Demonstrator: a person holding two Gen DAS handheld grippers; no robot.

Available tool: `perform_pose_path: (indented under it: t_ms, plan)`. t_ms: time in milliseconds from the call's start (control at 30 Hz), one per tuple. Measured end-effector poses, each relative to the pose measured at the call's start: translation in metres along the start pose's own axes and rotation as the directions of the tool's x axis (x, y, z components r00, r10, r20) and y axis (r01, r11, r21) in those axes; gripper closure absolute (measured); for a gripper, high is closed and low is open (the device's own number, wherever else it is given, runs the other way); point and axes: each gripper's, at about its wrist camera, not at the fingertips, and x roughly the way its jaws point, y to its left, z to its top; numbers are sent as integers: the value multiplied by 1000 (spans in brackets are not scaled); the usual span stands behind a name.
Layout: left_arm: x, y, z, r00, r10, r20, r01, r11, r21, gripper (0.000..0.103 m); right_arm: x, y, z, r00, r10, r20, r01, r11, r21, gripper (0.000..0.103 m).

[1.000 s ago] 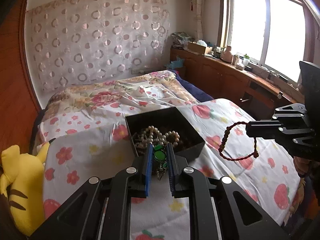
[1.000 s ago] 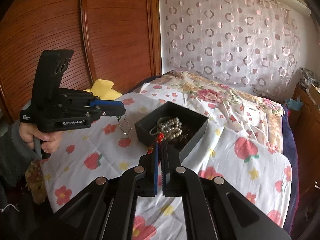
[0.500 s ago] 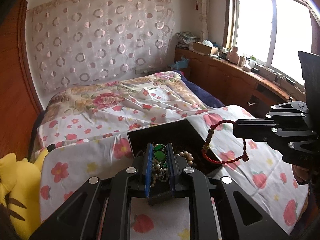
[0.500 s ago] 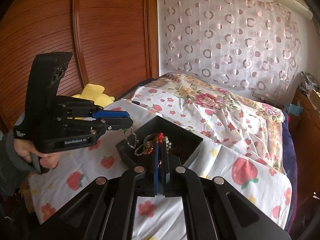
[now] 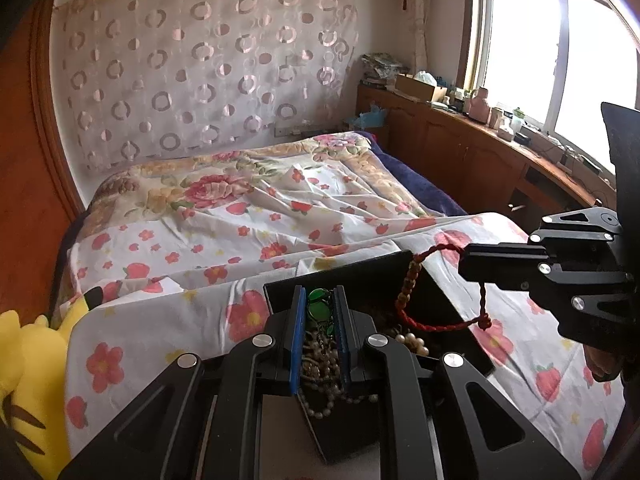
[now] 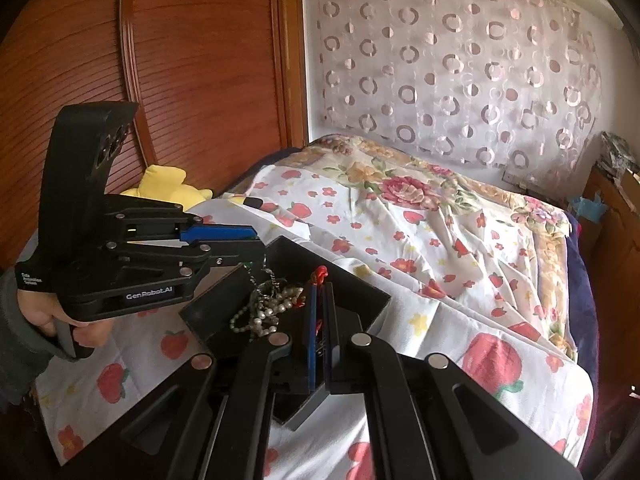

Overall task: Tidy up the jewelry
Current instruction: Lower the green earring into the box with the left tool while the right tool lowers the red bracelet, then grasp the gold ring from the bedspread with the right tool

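Note:
A black open jewelry box (image 5: pixel 452 312) (image 6: pixel 356 300) sits on the bed and holds pearl strands (image 6: pixel 264 312). My left gripper (image 5: pixel 319 300) is shut on a green-stone chain necklace (image 5: pixel 318 310) and hangs it over the box; from the right wrist view its chain (image 6: pixel 260 280) dangles from the left gripper (image 6: pixel 256 242). My right gripper (image 6: pixel 320 292) is shut on a red cord bracelet with brown beads (image 5: pixel 424 304), held over the box's right side; the right gripper (image 5: pixel 464 268) also shows in the left wrist view.
The bed has a white floral sheet (image 5: pixel 280 216). A yellow plush toy (image 5: pixel 28 376) lies at the bed's left edge by the wooden wardrobe (image 6: pixel 180 80). A wooden cabinet with clutter (image 5: pixel 480 144) runs under the window on the right.
Both grippers have moved in over the box with their jewelry. The green necklace and the red bracelet now hang lower, at the box's opening.

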Motion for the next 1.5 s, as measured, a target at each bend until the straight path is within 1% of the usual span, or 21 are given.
perform_pose_path:
  t_ms: [167, 267, 300, 333, 367, 400, 467, 500, 567, 667, 700, 767, 867, 900, 933, 1000, 1133, 1233, 1300, 1433, 1500]
  plan:
    - [9, 2, 1, 1000, -5, -13, 5, 1000, -2, 90, 13, -1, -3, 1000, 15, -18, -15, 1000, 11, 98]
    - [8, 1, -2, 1000, 5, -19, -5, 1000, -3, 88, 10, 1, -8, 1000, 16, -20, -16, 1000, 26, 89]
    - [5, 0, -4, 1000, 12, -22, -12, 1000, -5, 74, 5, 4, -12, 1000, 20, -11, -20, 999, 32, 81]
    - [3, 0, -5, 1000, 13, -20, -13, 1000, -6, 55, 0, 7, -15, 1000, 10, -4, -10, 999, 35, 65]
    - [-6, 0, -9, 1000, 15, -4, -15, 1000, -10, 48, -6, 11, -20, 1000, 0, 0, 0, 999, 39, 56]
    - [-11, -1, -11, 1000, 16, 7, -16, 1000, -12, 45, -14, 19, -26, 1000, 12, 8, -12, 999, 35, 56]
    - [-24, -2, -16, 1000, 5, 24, -5, 1000, -16, 43, -26, 32, -38, 999, 17, 29, -17, 999, 29, 56]
    - [-32, -3, -20, 1000, 8, 29, -8, 1000, -18, 41, -29, 37, -44, 999, 25, 19, -26, 999, 40, 56]
    - [-45, -3, -26, 999, 20, 46, -19, 1000, -25, 35, -33, 48, -59, 998, 66, -14, -65, 997, 50, 56]
    - [-68, 2, -45, 998, 22, 54, -20, 999, -50, 34, -36, 72, -81, 991, 115, -68, -113, 993, 30, 58]
    - [-72, 3, -49, 998, 26, 52, -24, 998, -52, 33, -34, 82, -92, 985, 140, -105, -138, 990, 23, 58]
    - [-82, 7, -63, 998, 37, 44, -35, 998, -58, 33, -31, 96, -105, 975, 158, -155, -160, 987, 5, 68]
    - [-94, 12, -81, 998, 51, 34, -48, 996, -78, 33, -25, 112, -120, 963, 160, -217, -169, 985, -24, 74]
    - [-95, 13, -83, 998, 52, 31, -49, 996, -81, 33, -22, 116, -124, 959, 155, -236, -166, 986, -26, 78]
    - [-98, 14, -87, 998, 54, 27, -51, 995, -85, 33, -21, 117, -127, 957, 158, -244, -169, 985, -23, 82]
    - [-104, 14, -96, 998, 59, 21, -57, 994, -88, 33, -20, 120, -133, 953, 164, -256, -176, 984, -24, 85]
    - [-108, 9, -105, 998, 64, 13, -63, 995, -79, 33, -15, 122, -135, 951, 168, -259, -179, 984, -18, 88]
    - [-110, 6, -110, 998, 62, 6, -62, 995, -73, 33, -14, 123, -134, 949, 159, -272, -175, 984, -35, 99]
    - [-112, 5, -111, 998, 62, 6, -62, 995, -73, 33, -14, 124, -132, 948, 151, -282, -175, 983, -62, 99]
    - [-112, 4, -113, 998, 61, 6, -61, 996, -71, 33, -22, 114, -118, 960, 129, -248, -153, 985, -83, 99]
    - [-112, 5, -114, 998, 61, 8, -60, 996, -72, 33, -26, 103, -101, 973, 99, -207, -120, 988, -93, 99]
